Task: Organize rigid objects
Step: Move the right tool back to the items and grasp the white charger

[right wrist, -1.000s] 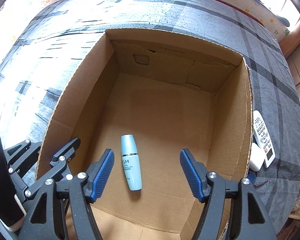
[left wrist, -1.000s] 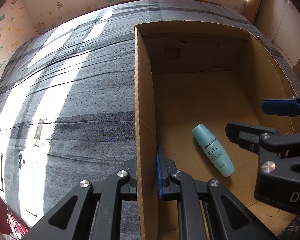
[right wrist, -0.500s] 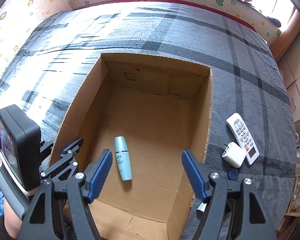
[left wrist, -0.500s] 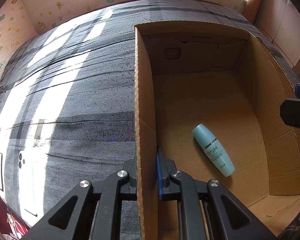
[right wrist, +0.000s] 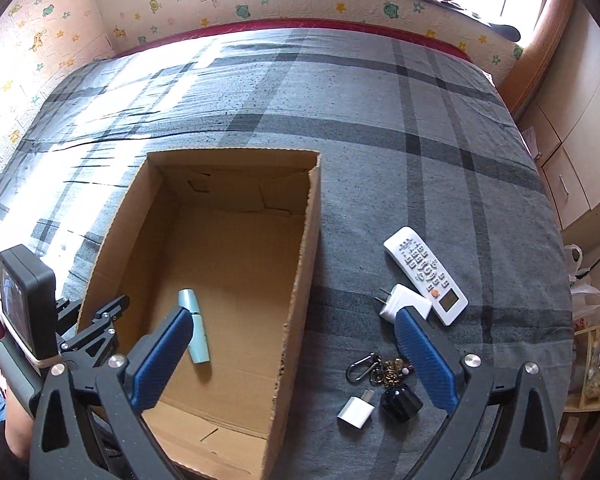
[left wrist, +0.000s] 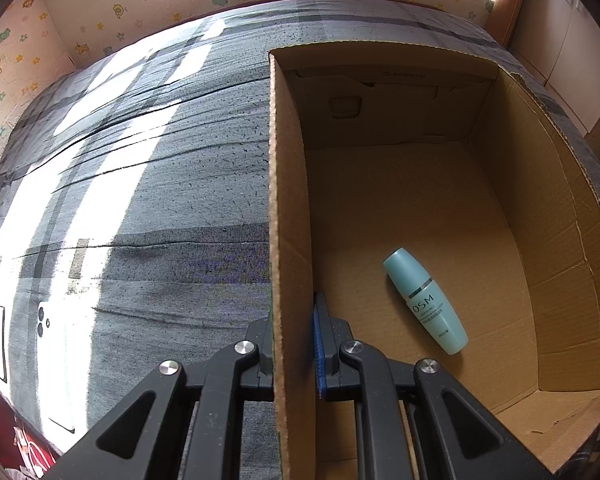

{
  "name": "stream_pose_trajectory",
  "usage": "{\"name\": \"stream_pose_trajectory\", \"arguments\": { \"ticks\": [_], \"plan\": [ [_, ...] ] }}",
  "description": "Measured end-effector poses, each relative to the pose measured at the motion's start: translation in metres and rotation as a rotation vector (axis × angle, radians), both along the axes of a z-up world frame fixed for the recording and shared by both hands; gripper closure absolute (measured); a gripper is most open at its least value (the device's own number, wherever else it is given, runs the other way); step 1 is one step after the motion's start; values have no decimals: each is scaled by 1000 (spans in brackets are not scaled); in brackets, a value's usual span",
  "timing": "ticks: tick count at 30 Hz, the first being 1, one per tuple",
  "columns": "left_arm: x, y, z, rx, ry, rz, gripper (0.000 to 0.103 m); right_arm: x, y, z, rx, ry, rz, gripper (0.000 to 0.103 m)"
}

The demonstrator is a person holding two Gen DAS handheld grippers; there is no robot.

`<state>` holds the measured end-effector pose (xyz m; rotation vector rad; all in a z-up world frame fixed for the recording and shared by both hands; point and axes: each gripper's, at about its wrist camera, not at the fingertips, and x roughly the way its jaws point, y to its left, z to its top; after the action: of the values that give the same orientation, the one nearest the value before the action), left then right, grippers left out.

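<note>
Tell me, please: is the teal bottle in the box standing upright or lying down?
Lying down. The teal bottle rests on its side on the floor of the cardboard box, cap toward the far wall, touching no wall.

left wrist view: i look low along the cardboard box point(left wrist: 290, 216) wall. right wrist view: higher, farther back. shared: box point(right wrist: 300, 280) interior, bed point(right wrist: 380, 120).
</note>
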<state>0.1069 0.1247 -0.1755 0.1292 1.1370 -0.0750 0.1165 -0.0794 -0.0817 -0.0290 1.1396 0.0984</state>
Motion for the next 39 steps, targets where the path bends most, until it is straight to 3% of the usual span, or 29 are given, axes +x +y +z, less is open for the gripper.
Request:
{"name": "stream_pose_trajectory", "arguments": {
  "ticks": [9, 16, 27, 37, 39],
  "plan": [
    [0, 0, 0, -1, 0, 0, 90, 9, -60, -14, -25, 24, -142, 0],
    [0, 0, 0, -1, 0, -1, 90, 20, -94, -46, -23, 75, -241, 0],
    [0, 0, 0, 4, -2, -5, 90, 38, -120, -105, -11, 168, -349, 0],
    [1, 4, 1, -10, 3, -4, 90, 52, -127, -125, -10, 189, -398, 2],
    [1, 4, 1, -7, 2, -5, 90, 54, -126, -126, -10, 191, -393, 7]
  ]
}}
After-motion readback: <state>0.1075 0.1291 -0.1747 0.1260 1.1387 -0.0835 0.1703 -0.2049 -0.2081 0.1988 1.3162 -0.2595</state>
